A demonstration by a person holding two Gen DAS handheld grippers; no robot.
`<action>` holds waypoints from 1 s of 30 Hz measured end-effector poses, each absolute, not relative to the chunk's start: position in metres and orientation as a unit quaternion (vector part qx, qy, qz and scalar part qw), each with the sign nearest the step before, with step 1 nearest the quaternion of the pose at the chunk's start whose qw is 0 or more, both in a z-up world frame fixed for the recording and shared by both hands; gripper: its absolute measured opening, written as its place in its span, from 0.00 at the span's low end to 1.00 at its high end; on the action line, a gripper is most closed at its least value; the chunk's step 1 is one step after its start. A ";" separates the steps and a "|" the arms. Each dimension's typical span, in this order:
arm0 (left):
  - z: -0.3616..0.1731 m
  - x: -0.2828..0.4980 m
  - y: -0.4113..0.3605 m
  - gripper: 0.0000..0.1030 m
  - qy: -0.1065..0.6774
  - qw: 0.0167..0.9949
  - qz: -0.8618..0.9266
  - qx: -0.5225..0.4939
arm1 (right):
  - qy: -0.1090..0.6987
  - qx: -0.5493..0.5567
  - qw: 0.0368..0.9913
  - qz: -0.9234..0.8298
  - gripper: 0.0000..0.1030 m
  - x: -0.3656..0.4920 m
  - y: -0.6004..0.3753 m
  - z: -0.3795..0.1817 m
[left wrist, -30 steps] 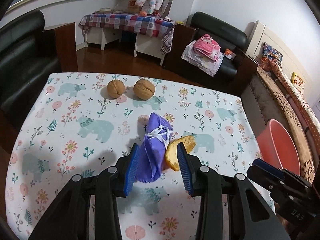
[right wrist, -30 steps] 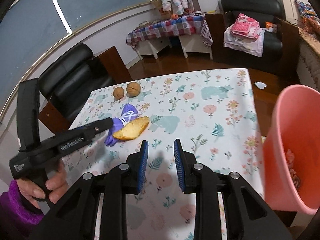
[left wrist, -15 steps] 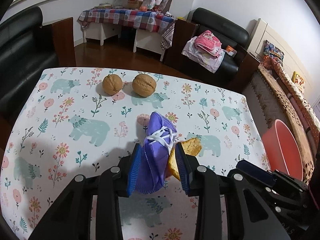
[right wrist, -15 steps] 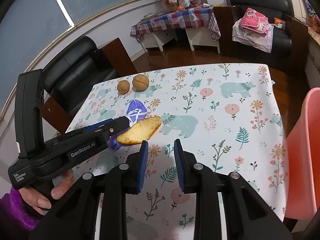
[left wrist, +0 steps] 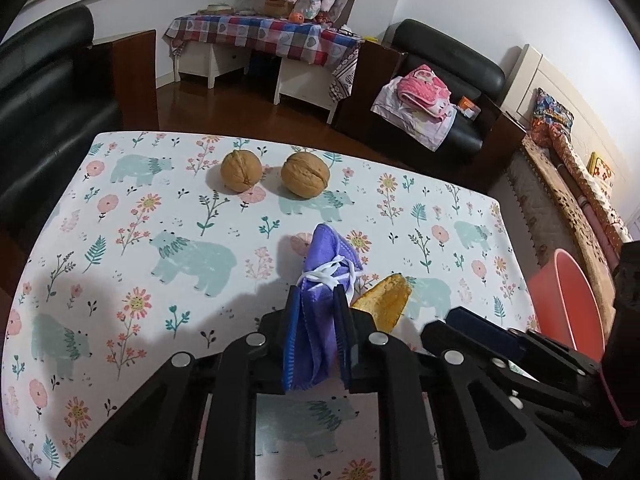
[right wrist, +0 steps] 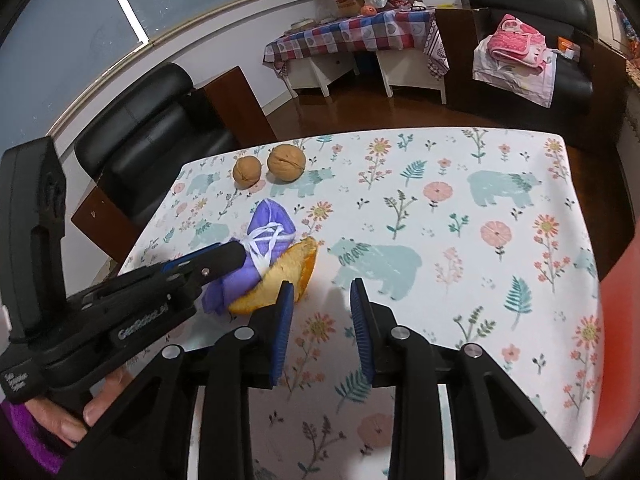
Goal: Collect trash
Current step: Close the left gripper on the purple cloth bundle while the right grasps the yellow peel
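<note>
Since a second ago my left gripper (left wrist: pixel 316 332) has been closing, and now its fingers (left wrist: pixel 291 332) are pinching the purple face mask (left wrist: pixel 316 320), which was just lying loose between them before. It's soft pleated fabric, rolled into a bundle and tied with its own white ear loops. Its long axis runs straight away from me, along the fingers, far end toward the two walnuts (left wrist: pixel 241 170). It sits near the middle of the bench (left wrist: pixel 120 240), on a cloth printed with bears and flowers.

My right gripper (right wrist: pixel 322 312) slid in closer and its fingers have just been opening a bit; they're spread with nothing between them, only tablecloth.

Just beside the mask on its right is an orange peel (left wrist: pixel 386 300), a curved wedge with a pithy inside. My right camera shows it touching the mask and angled up toward the right; the left camera only catches its tip. The left camera shows the round red bin (left wrist: pixel 564 300) off the bench's right edge; the right one gets a sliver. Only the right camera shows my left hand (right wrist: pixel 76 412) on the handle.
</note>
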State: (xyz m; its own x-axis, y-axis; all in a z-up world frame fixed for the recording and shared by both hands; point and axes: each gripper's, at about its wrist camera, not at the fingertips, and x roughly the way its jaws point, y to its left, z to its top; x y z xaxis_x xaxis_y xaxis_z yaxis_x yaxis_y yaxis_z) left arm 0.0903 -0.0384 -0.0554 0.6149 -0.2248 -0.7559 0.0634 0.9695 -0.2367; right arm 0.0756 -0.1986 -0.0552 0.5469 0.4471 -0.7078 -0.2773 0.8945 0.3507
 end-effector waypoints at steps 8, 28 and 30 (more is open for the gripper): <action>-0.050 0.086 -0.030 0.14 0.427 0.896 -0.078 -0.096 | 0.436 0.105 0.871 0.203 0.36 0.092 -0.187 -0.061; -0.049 0.071 0.002 0.12 0.424 0.894 -0.074 -0.127 | 0.429 0.082 0.879 0.190 0.36 0.099 -0.171 -0.071; -0.050 0.069 0.004 0.11 0.425 0.893 -0.073 -0.129 | 0.431 0.086 0.878 0.193 0.36 0.100 -0.171 -0.071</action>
